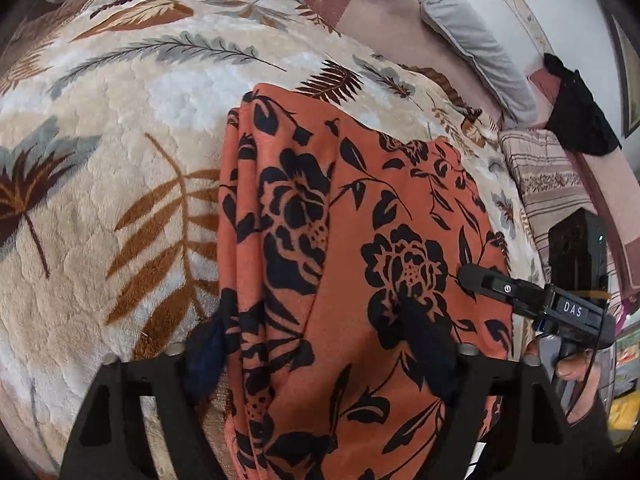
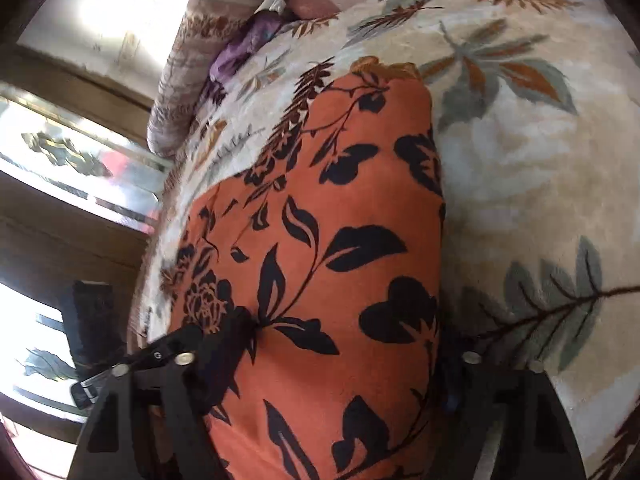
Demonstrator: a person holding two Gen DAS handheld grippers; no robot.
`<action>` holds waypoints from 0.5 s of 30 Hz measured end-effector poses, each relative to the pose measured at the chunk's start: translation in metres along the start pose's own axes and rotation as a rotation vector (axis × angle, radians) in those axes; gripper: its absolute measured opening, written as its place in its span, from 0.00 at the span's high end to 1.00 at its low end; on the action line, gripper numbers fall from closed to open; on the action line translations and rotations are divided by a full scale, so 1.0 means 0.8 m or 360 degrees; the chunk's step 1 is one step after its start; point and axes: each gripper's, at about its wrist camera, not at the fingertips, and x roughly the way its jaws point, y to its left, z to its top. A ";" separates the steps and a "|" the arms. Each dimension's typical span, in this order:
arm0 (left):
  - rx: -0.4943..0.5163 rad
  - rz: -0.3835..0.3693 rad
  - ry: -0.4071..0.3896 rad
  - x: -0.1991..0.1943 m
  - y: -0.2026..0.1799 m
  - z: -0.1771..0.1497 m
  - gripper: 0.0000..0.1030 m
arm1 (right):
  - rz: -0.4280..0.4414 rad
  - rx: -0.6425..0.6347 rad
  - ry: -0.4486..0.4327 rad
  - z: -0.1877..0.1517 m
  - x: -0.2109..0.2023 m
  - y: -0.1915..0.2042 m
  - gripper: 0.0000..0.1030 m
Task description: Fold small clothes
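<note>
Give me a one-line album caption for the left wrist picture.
Left gripper straddles an orange black-flowered garment on a leaf-print blanket, with the right gripper reaching in beside it.

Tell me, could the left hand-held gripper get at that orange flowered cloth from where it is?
Probably yes. The left hand-held gripper already straddles the near edge of the orange flowered cloth, which lies on the leaf-print blanket. Nothing blocks it; the right hand-held gripper works the other side.
</note>
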 end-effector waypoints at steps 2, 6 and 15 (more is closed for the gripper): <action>-0.0007 -0.0059 -0.0003 -0.001 -0.002 -0.001 0.51 | -0.0016 -0.0044 -0.0006 0.003 -0.006 0.006 0.58; -0.0003 -0.0065 -0.0037 -0.004 -0.014 0.000 0.60 | -0.0083 -0.0190 -0.0022 0.005 -0.028 0.025 0.61; 0.0186 0.0364 -0.0091 -0.015 -0.049 -0.003 0.37 | 0.0084 0.0100 -0.0013 -0.004 -0.026 -0.025 0.31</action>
